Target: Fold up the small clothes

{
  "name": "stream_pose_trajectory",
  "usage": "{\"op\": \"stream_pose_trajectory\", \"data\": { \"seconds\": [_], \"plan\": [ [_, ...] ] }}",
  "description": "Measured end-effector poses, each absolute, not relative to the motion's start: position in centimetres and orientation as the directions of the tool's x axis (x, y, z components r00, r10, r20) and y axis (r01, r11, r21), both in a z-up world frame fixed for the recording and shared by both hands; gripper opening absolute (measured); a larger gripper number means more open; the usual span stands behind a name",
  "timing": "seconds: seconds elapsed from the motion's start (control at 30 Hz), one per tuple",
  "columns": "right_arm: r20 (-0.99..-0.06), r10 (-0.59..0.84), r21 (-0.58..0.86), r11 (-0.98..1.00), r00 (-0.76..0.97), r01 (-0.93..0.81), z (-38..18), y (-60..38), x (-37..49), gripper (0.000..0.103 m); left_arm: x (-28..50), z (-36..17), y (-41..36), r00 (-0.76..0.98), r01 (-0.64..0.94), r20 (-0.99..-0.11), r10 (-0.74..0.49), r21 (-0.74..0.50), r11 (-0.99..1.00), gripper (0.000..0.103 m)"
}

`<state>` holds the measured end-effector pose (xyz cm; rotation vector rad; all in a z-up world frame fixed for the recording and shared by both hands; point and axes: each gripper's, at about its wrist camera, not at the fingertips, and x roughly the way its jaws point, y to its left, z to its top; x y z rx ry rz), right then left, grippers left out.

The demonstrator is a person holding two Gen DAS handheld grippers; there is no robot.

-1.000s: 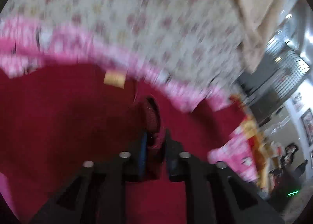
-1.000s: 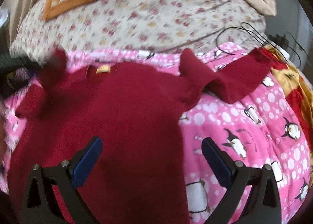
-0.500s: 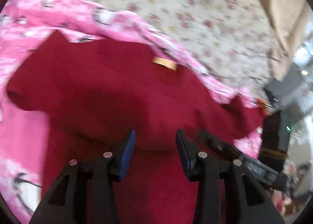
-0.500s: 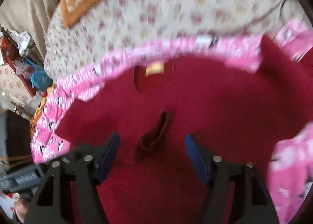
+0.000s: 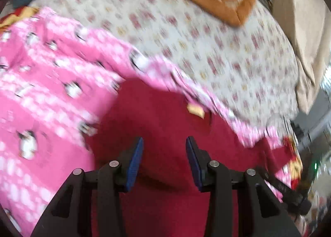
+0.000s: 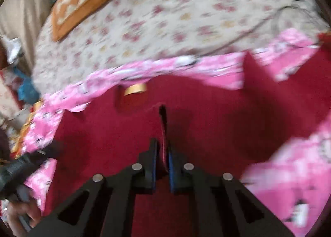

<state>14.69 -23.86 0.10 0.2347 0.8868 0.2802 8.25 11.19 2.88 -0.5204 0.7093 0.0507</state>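
One pinch of the red top (image 6: 206, 125), spread on the pink blanket (image 5: 47, 92), is clamped in the right gripper (image 6: 162, 154); the left gripper (image 5: 163, 150) is parted, empty. Cloth should be drawn across evenly.

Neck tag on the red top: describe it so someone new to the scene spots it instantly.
Find the floral bedsheet, then the pink penguin blanket over it, where the dark red garment lies spread. The neck tag is the small tan patch at its far edge, the only pale mark on the plain red cloth.
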Motion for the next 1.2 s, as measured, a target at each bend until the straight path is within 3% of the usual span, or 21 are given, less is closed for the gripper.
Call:
{"op": "stream_pose_trajectory", "data": {
  "seconds": [0.23, 0.47, 0.53, 0.63, 0.73, 0.83, 0.9, 0.97, 1.2],
  "plan": [
    [-0.781, 0.241, 0.284, 0.959, 0.576, -0.016, -0.6, -27.5, 15.5, 0.009, 8.4, 1.9, 14.5, 0.751, -0.341, -0.658, -0.042, -0.442, 0.83, 0.018],
    [-0.78, 0.208, 0.26, 0.966, 0.591, 0.003, -0.8, -27.4, 15.4, 0.011, 10.8, 1.8, 12.5, 0.745, -0.251, -0.661, -0.093, -0.407, 0.878, 0.018],
    [-0.732, 0.187, 0.25, 0.968, 0.655, 0.003, 0.8, -27.7, 14.6, 0.019, 12.5, 1.4, 11.6, 0.72, -0.218, -0.686, -0.101, -0.363, 0.906, 0.018],
    [-0.624, 0.156, 0.221, 0.975, 0.766, -0.019, 3.4, -27.8, 12.8, 0.046, 15.0, 0.0, 11.3, 0.682, -0.199, -0.724, -0.106, -0.323, 0.925, 0.018],
    [-0.586, 0.236, 0.217, 0.967, 0.775, -0.131, 3.9, -26.3, 12.8, 0.046, 16.9, -1.3, 12.5, 0.648, -0.247, -0.76, -0.053, -0.276, 0.929, 0.018],
    [-0.687, 0.245, 0.169, 0.969, 0.684, -0.177, 1.3, -23.9, 15.1, 0.045, 17.6, -4.1, 15.0, 0.581, -0.338, -0.812, -0.054, -0.301, 0.892, 0.012],
    [-0.766, 0.198, 0.139, 0.98, 0.611, -0.143, -1.2, -23.3, 17.0, 0.043, 17.2, -4.2, 15.9, 0.601, -0.352, -0.795, -0.082, -0.355, 0.866, 0.011],
    [-0.812, 0.19, 0.146, 0.982, 0.551, -0.122, -3.1, -23.4, 18.0, 0.043, 17.1, -4.1, 15.4, 0.596, -0.344, -0.801, -0.062, -0.324, 0.881, 0.011],
    [-0.753, 0.224, 0.158, 0.974, 0.619, -0.161, -0.1, -23.3, 16.0, 0.043, 13.6, -0.5, 13.4, 0.653, -0.33, -0.756, -0.032, -0.322, 0.887, 0.011]
  ]
}}
